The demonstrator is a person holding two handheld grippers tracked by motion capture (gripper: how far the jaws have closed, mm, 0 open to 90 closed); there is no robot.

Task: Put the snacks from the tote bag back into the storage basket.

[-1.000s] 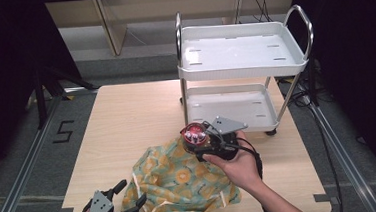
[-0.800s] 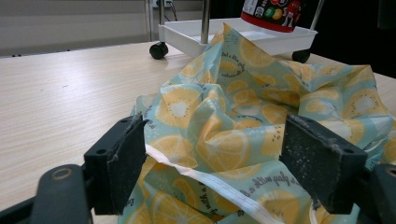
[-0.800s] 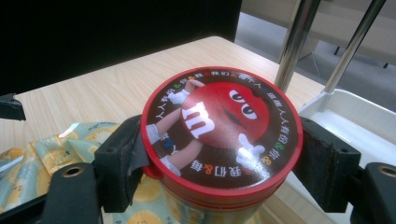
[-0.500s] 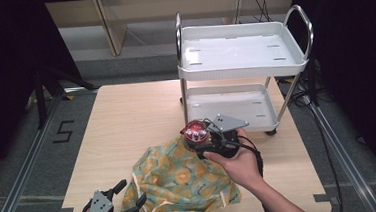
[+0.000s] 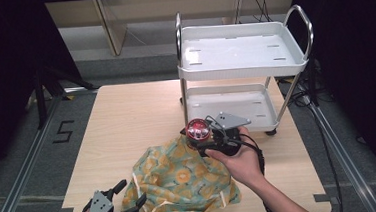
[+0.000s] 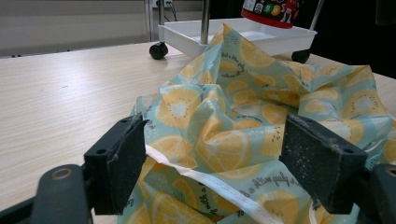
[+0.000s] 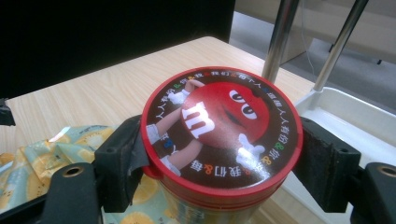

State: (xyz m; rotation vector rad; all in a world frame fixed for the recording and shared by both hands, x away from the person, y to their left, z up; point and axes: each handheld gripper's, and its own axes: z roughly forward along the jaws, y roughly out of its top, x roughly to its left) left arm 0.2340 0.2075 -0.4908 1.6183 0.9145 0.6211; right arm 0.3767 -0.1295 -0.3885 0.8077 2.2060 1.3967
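At the near edge of the wooden table (image 5: 126, 115), the left gripper (image 5: 114, 207) rests low with its jaws spread wide around the near hem of a crumpled bag (image 5: 186, 179) printed with orange slices. The jaws frame the fabric without pinching it. The bag lies slumped in a heap; whether anything is inside it cannot be told.

Just past the bag's far edge, the right gripper (image 5: 198, 135) is held in a person's hand (image 5: 240, 160), its jaws closed on a round candy tin (image 7: 219, 135) with a red lid. The tin stands upright, lid up, above the bag's far rim, so the right hand is the nearer one to the cart.

Beyond it, at the table's far right, stands a white two-shelf cart (image 5: 242, 57). Both its trays look empty, the lower one just beyond the tin.
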